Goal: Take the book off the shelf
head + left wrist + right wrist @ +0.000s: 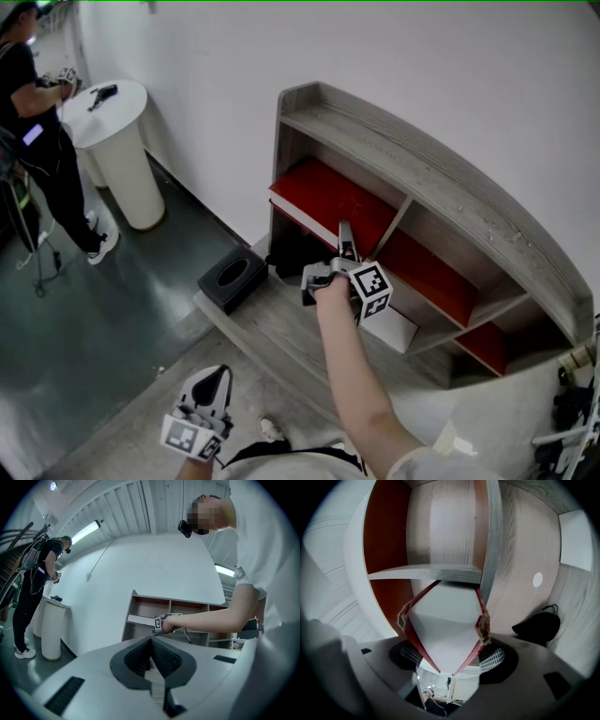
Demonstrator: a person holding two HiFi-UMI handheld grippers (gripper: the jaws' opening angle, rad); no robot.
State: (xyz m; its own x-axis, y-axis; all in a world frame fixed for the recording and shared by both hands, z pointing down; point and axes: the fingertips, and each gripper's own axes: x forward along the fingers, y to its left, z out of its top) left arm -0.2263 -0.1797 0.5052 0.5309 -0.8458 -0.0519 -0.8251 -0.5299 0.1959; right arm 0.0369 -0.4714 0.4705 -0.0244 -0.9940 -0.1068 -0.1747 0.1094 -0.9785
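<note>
Right hand-held gripper [451, 657] pads' contact with book [445, 620] unclear, bystander [33, 112] cut by left edge, dark thing [101, 94] on stand [127, 178] too small to name.

No words, numbers or brand marks can be read in any view. The right marker cube [372, 291] at the centre of the head view and the left marker cube [192, 439] at its lower left carry only black-and-white square patterns. The book [445, 620], mid-frame in the right gripper view, shows a red cover and blank white page edges; the black box [232, 277] seems unmarked, though it is small
</note>
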